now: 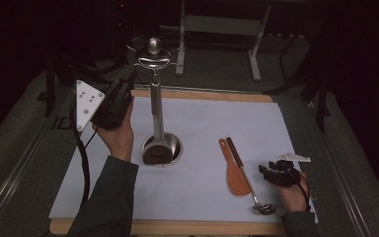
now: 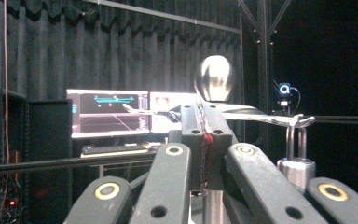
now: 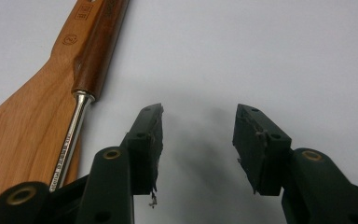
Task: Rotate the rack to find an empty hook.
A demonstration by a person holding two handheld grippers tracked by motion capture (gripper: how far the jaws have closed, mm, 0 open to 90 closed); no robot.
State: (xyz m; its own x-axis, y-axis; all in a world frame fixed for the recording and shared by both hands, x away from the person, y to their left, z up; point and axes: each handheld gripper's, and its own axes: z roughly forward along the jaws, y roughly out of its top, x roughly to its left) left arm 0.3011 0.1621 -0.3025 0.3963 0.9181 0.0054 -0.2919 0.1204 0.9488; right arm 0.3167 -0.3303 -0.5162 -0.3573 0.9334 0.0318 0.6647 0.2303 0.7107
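Wooden spatula (image 3: pixel 23 126) beside parted right gripper (image 3: pixel 198 140)

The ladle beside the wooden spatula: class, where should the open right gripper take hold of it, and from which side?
Probably its dark wooden handle, from above: it lies flat on the white mat, rising over the spatula, and the right gripper is already open.

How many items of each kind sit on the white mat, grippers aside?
Metal stand: 1
Wooden spatula: 1
Ladle with wood handle: 1
Total: 3
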